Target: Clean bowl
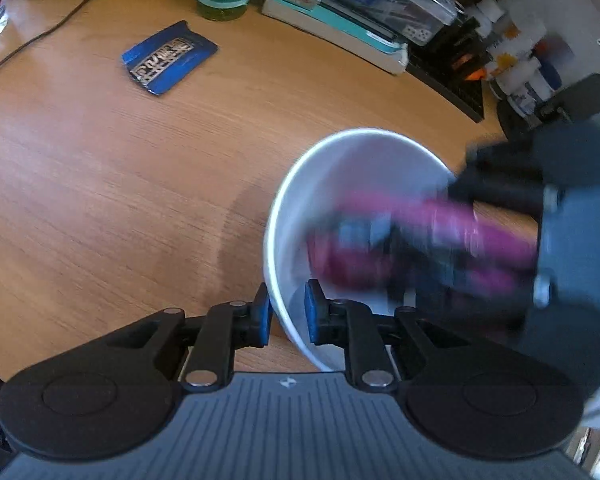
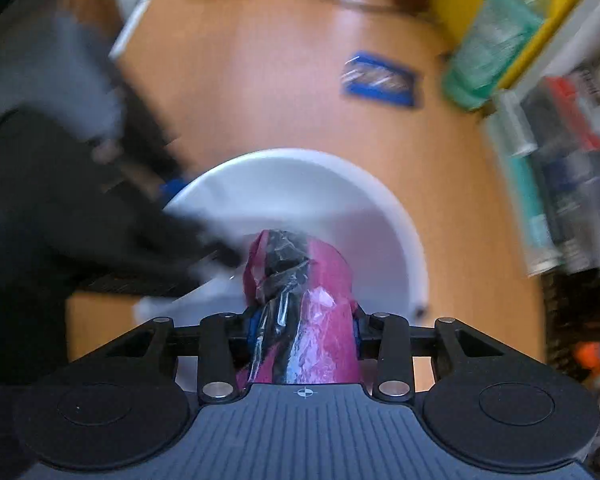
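The left gripper (image 1: 288, 316) pinched the near rim of the white bowl (image 1: 300, 200) on the wooden desk (image 1: 120, 200), while the right gripper (image 2: 302, 330) clamped a crumpled pink-and-black wrapper (image 2: 320, 292) reaching down into the bowl; a blue packet (image 1: 168, 58) lay well apart.

No lettering is legible; the blue packet's (image 1: 169, 57) ornate gold print stays unreadable.

Smooth white bowl (image 1: 320, 184) on matt wood-grain table (image 1: 120, 200); crinkly glossy magenta plastic wrapper (image 2: 320, 304); shiny blue foil packet (image 1: 168, 58)
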Available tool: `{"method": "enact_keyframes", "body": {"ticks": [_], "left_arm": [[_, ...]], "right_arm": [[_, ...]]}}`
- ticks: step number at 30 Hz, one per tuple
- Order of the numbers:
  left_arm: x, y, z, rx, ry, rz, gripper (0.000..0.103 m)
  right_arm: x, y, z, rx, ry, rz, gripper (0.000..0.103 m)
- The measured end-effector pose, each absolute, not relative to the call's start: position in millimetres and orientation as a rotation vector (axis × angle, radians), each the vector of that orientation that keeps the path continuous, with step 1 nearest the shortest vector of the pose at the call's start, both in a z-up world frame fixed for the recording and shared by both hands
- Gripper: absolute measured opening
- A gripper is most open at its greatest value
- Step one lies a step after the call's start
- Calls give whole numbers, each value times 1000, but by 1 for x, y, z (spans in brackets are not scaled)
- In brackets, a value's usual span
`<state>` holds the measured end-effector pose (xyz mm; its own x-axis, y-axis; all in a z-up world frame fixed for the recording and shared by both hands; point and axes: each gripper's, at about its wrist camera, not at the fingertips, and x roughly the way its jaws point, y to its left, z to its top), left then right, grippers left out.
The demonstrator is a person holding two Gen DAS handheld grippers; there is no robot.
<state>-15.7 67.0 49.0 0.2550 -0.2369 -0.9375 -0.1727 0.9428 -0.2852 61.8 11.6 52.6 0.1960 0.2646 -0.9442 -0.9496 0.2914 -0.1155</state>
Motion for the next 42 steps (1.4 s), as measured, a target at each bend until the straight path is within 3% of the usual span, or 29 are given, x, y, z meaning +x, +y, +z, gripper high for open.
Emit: {"method": "enact_keyframes", "body": {"ticks": [4, 8, 9, 13, 14, 15, 16, 17, 19, 20, 28, 35, 38, 40, 42], "left_arm": [[-1, 60, 46, -295, 1333, -67, 32], [12, 54, 46, -151, 1318, -112, 83], [21, 50, 47, -87, 1305, -134, 89], [62, 36, 42, 88, 1301, -210, 92], [64, 35, 41, 93, 1304, -218, 99], [72, 36, 40, 85, 1300, -256, 100], [74, 39, 41, 66, 1288, -272, 98], [76, 42, 43, 46, 1274, -287, 84], [77, 53, 46, -35, 1257, -299, 31], [77, 61, 49, -99, 1252, -294, 19], [28, 64, 56, -259, 1296, -94, 18], [2, 49, 53, -279, 1331, -128, 18], [-2, 48, 49, -299, 1331, -129, 19], [2, 51, 47, -319, 1332, -122, 21], [4, 53, 47, -318, 1333, -122, 21]], "right_arm": [[55, -18, 103, -710, 824, 880, 35], [51, -70, 134, -473, 846, 782, 35], [49, -81, 135, -435, 860, 763, 36], [33, -111, 119, -351, 937, 686, 36], [29, -117, 116, -336, 949, 670, 36], [23, -122, 114, -320, 959, 656, 37], [21, -127, 112, -306, 966, 646, 37], [19, -131, 110, -294, 970, 638, 37], [18, -136, 112, -289, 965, 627, 37], [19, -136, 113, -295, 956, 627, 38], [45, -73, 126, -470, 869, 817, 38], [60, -29, 46, -639, 1150, 998, 39], [57, -14, 39, -765, 1076, 999, 38], [53, -13, 53, -824, 941, 958, 31], [54, -22, 78, -762, 861, 917, 35]]}}
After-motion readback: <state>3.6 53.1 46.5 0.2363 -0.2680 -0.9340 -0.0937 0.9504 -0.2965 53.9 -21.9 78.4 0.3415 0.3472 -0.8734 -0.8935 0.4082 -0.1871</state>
